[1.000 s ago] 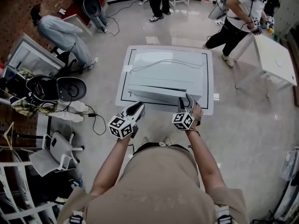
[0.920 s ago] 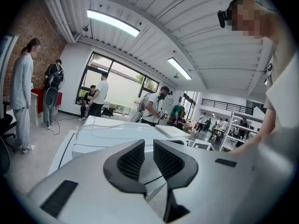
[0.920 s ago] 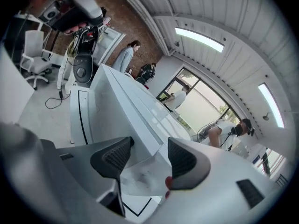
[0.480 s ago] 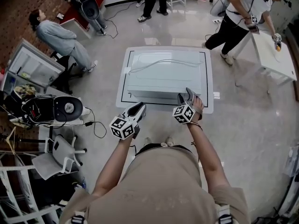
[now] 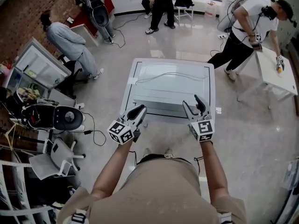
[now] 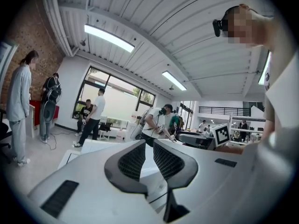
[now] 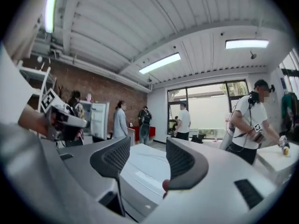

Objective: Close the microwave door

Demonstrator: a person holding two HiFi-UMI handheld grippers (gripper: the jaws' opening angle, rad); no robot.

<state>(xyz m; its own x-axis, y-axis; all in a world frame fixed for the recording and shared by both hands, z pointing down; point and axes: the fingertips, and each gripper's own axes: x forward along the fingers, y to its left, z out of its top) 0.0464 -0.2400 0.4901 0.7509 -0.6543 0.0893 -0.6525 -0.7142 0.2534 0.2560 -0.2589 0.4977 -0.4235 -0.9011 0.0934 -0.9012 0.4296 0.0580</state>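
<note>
The white microwave (image 5: 170,80) stands on a white table (image 5: 211,90) with a black border line, seen from above. Its door face (image 5: 159,107) lies flush with the body. My left gripper (image 5: 140,108) hovers before the front left corner, jaws together and empty. To the right, my right gripper (image 5: 191,101) hovers at the front right corner, open, clear of the door, nothing between its fingers. The microwave top (image 7: 145,164) shows between the right gripper's (image 7: 147,146) wide jaws in its own view. In the left gripper view, my left gripper (image 6: 148,143) shows only a slit between its pads.
Several people stand or bend around the room. A second white table (image 5: 275,66) is at the right, an open white fridge (image 5: 32,64) and a chair (image 5: 53,153) at the left. Cables (image 5: 93,125) trail on the floor by the table's left side.
The door face, at an angle a second ago, now lies flush. My right gripper came off the front right edge, rose, rolled and opened. My left gripper rose a little.
</note>
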